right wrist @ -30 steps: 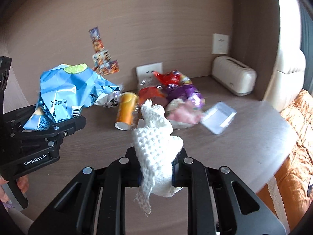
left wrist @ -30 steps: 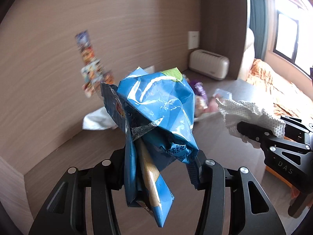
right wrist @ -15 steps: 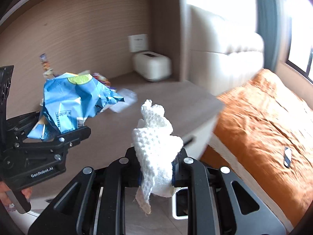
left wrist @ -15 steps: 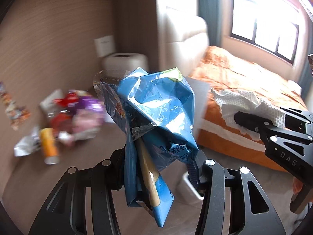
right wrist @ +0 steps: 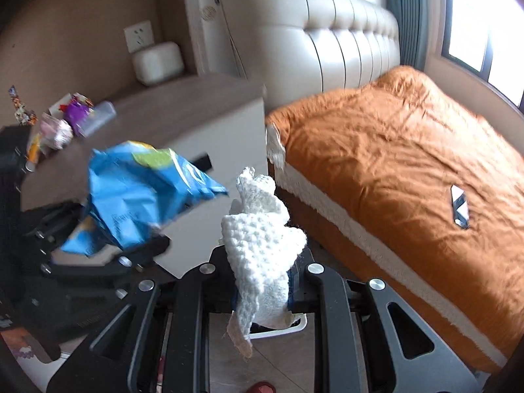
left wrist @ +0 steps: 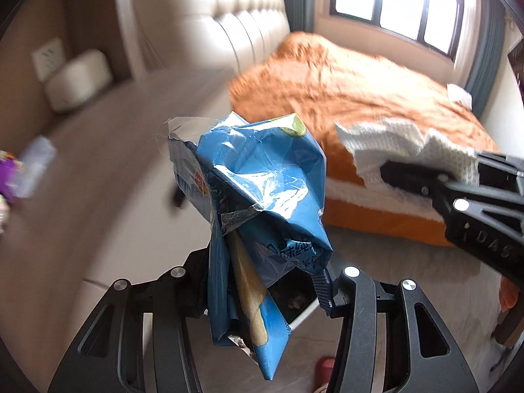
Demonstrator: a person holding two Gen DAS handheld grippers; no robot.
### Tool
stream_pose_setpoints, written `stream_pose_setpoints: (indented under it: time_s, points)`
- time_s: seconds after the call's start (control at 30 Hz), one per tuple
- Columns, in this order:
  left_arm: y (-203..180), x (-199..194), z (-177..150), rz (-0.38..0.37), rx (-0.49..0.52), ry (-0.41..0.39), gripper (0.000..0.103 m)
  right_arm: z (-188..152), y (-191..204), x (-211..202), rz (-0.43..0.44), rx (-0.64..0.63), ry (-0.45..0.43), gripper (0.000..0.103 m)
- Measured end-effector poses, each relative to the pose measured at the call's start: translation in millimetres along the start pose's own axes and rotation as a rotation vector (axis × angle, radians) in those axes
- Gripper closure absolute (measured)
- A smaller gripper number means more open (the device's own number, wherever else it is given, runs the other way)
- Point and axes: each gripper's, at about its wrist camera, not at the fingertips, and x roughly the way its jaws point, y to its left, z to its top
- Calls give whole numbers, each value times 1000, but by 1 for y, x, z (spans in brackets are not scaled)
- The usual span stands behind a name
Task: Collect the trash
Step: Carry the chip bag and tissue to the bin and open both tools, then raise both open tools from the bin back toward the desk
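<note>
My left gripper is shut on a crumpled blue chip bag, which sticks up between the fingers; the same blue bag shows at the left of the right wrist view. A wad of white paper towel is clamped in my right gripper, and that towel appears at the right of the left wrist view. Below both grippers a white-rimmed bin stands on the floor, its rim partly hidden by the towel.
More wrappers, a purple bag and a clear plastic box lie on the brown nightstand top. A white toaster-like box stands at its back. An orange bed with a phone fills the right side.
Both grippers have swung right and downward, away from the littered nightstand toward the floor beside the bed. Each keeps its hold on its trash. The bin has come into view beneath them.
</note>
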Motion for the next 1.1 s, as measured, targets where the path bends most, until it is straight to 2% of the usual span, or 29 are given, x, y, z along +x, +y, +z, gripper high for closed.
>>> stream_pose_setpoints:
  time_s: [0.2, 0.47, 0.57, 0.7, 0.73, 0.77, 0.8, 0.83, 0.87, 0.93, 0.97, 1.1]
  points:
    - [-21, 104, -45, -36, 10, 97, 54, -46, -25, 86, 29, -6, 55, 82]
    - [-16, 264, -140, -73, -30, 223, 54, -136, -41, 232, 59, 11, 133, 82]
    - [-15, 304, -172, -79, -56, 247, 54, -167, -40, 277, 70, 8, 184, 82]
    - [-14, 345, -204, -78, -67, 285, 47, -205, -35, 321, 72, -34, 222, 81]
    - [-13, 352, -209, -81, -69, 293, 42, -213, -36, 331, 75, -33, 234, 76]
    - [-12, 359, -215, -83, -74, 298, 35, -219, -37, 338, 82, -24, 241, 54]
    - [-11, 364, -219, -77, -84, 303, 6, -223, -37, 345, 93, -23, 253, 29]
    - [-10, 367, -221, -76, -93, 300, 4, -228, -37, 352, 95, -33, 260, 7]
    - [-7, 369, -222, -90, -107, 295, 4, -231, -37, 353, 88, -43, 234, 3]
    - [-4, 374, -222, -107, -114, 301, 4, -234, -34, 361, 78, -82, 243, 3]
    - [-3, 375, -222, -105, -109, 299, 4, -235, -33, 363, 51, -95, 237, 3]
    - [-2, 372, -226, -101, -91, 279, 4, -232, -31, 360, 31, -104, 213, 3]
